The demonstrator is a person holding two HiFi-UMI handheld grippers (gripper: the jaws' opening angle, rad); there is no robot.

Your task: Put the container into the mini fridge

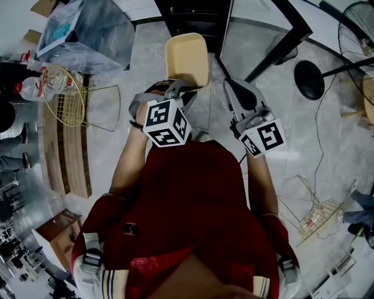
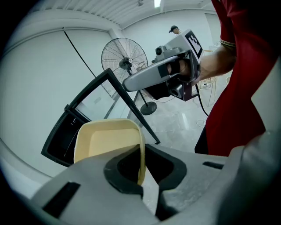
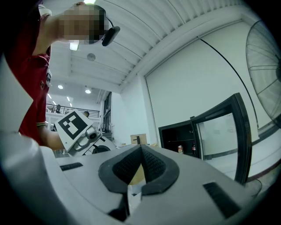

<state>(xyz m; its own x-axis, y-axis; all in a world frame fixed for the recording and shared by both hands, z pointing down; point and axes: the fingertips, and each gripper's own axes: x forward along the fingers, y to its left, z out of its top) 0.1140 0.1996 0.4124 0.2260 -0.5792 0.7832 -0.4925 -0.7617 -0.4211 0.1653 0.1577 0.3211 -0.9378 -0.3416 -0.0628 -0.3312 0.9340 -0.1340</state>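
Note:
A cream, shallow plastic container (image 1: 187, 57) hangs in front of me over the floor. My left gripper (image 1: 178, 89) is shut on its near rim, and the left gripper view shows the thin rim (image 2: 141, 160) pinched between the dark pads. The black mini fridge (image 1: 193, 14) stands just beyond, its glass door (image 1: 263, 38) swung open to the right. In the right gripper view its dark inside (image 3: 178, 140) holds a few cans. My right gripper (image 1: 229, 83) hovers to the right of the container, shut with nothing in it (image 3: 141, 150).
A standing fan (image 2: 125, 57) has its round base (image 1: 308, 80) on the floor at the right. A gold wire basket (image 1: 64, 96) and wooden slats (image 1: 67, 157) lie to the left. Another wire rack (image 1: 318, 216) lies at the lower right, and a cardboard box (image 1: 58, 233) at the lower left.

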